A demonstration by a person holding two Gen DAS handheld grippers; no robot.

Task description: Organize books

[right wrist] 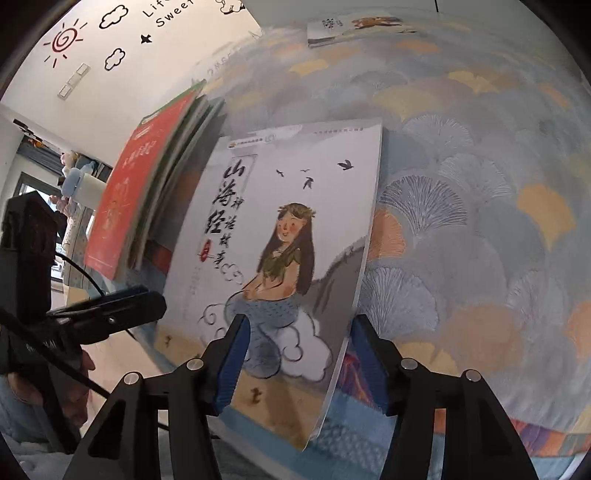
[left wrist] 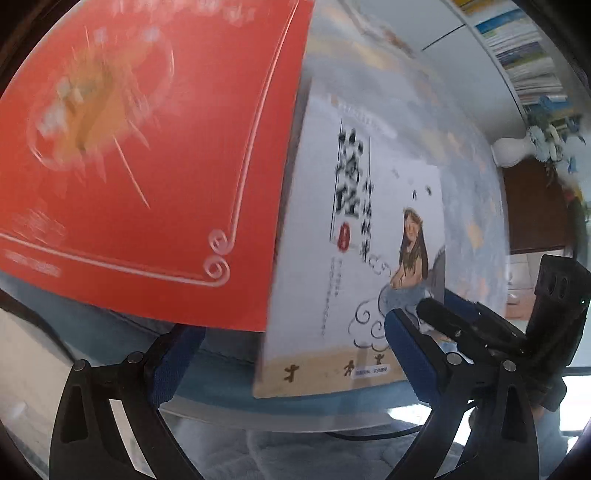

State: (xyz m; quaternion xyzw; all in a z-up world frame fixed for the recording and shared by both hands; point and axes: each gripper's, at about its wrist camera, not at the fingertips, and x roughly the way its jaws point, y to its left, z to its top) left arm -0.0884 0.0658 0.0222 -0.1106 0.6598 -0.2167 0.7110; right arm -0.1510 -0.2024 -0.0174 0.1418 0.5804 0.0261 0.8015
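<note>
A white book with a mermaid cover is tilted up from the patterned tablecloth; it also shows in the left wrist view. My right gripper is open with its blue pads either side of the book's lower corner. A red book fronts a leaning stack of several books to the left. My left gripper is open, its fingers spanning the lower edges of the red and white books. The right gripper's body shows in the left wrist view.
A blue-grey tablecloth with fan-leaf pattern covers the table. Another white book lies flat at the far edge. A white vase with flowers and a bookshelf stand at the right. A wall with stickers is behind.
</note>
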